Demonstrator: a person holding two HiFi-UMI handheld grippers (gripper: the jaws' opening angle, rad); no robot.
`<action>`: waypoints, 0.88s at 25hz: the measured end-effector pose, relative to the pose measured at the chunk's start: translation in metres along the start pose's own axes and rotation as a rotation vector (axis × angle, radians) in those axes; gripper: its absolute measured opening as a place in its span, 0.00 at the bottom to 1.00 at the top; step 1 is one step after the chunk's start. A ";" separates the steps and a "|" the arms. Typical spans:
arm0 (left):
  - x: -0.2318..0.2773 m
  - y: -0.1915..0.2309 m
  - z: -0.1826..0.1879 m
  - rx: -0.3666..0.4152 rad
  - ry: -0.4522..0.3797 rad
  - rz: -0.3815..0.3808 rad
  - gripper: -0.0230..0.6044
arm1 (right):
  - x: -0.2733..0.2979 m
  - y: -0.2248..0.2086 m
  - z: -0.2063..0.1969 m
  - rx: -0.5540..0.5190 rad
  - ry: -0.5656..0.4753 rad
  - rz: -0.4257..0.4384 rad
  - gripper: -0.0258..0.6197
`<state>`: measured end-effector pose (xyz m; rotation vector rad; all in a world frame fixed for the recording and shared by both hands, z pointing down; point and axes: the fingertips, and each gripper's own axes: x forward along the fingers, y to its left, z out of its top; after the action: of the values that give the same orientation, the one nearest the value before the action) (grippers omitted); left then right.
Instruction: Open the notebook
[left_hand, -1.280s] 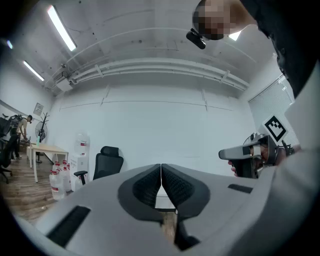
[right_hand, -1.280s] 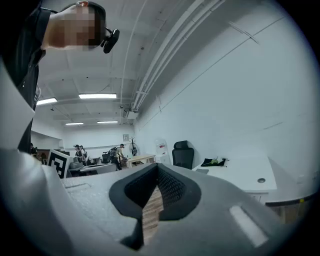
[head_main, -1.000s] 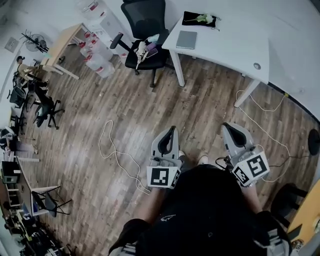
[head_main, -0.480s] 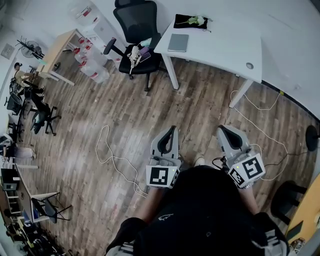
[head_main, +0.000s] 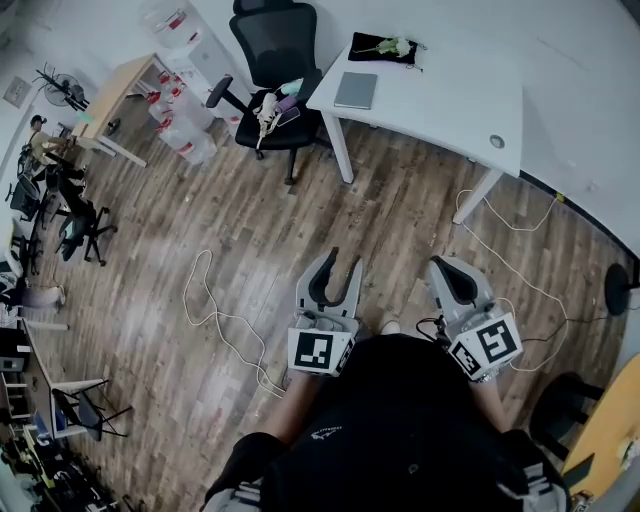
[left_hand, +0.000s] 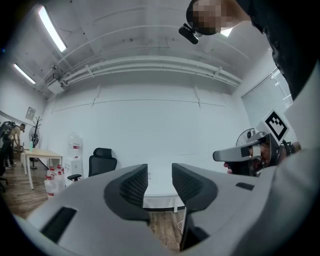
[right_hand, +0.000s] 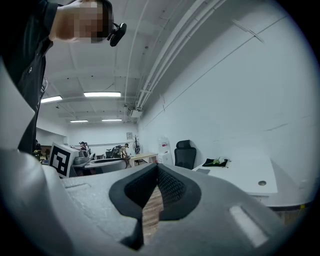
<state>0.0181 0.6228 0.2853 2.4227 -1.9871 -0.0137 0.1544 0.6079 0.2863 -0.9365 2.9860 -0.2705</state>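
The grey notebook (head_main: 356, 90) lies closed on the white desk (head_main: 440, 100) across the room, far from both grippers. It shows small in the right gripper view (right_hand: 202, 170). My left gripper (head_main: 342, 260) is held level over the wooden floor; its jaws have just been opening and stand apart with nothing between them (left_hand: 160, 172). My right gripper (head_main: 441, 264) hovers beside it, shut and empty (right_hand: 156, 167). Both point toward the desk.
A black office chair (head_main: 283, 60) with small items on its seat stands left of the desk. A black cloth with a green sprig (head_main: 385, 47) lies at the desk's far edge. White cables (head_main: 215, 310) trail over the floor. Water bottles (head_main: 180, 125) and a wooden table (head_main: 115, 95) are at left.
The left gripper's jaws, closed in both earlier frames, now stand apart. The right gripper stays shut. Both hands hold roughly the same spot.
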 end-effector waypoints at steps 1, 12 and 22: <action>0.001 0.000 0.000 0.000 0.002 0.001 0.26 | 0.001 -0.001 0.001 -0.002 -0.001 0.003 0.05; 0.012 0.000 -0.005 -0.004 0.034 0.023 0.26 | 0.008 -0.014 -0.001 0.008 0.011 0.019 0.05; 0.045 0.009 -0.023 -0.029 0.065 -0.033 0.26 | 0.022 -0.038 -0.010 0.023 0.039 -0.043 0.05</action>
<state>0.0179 0.5773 0.3085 2.4056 -1.9066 0.0352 0.1574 0.5661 0.3032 -1.0059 2.9936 -0.3269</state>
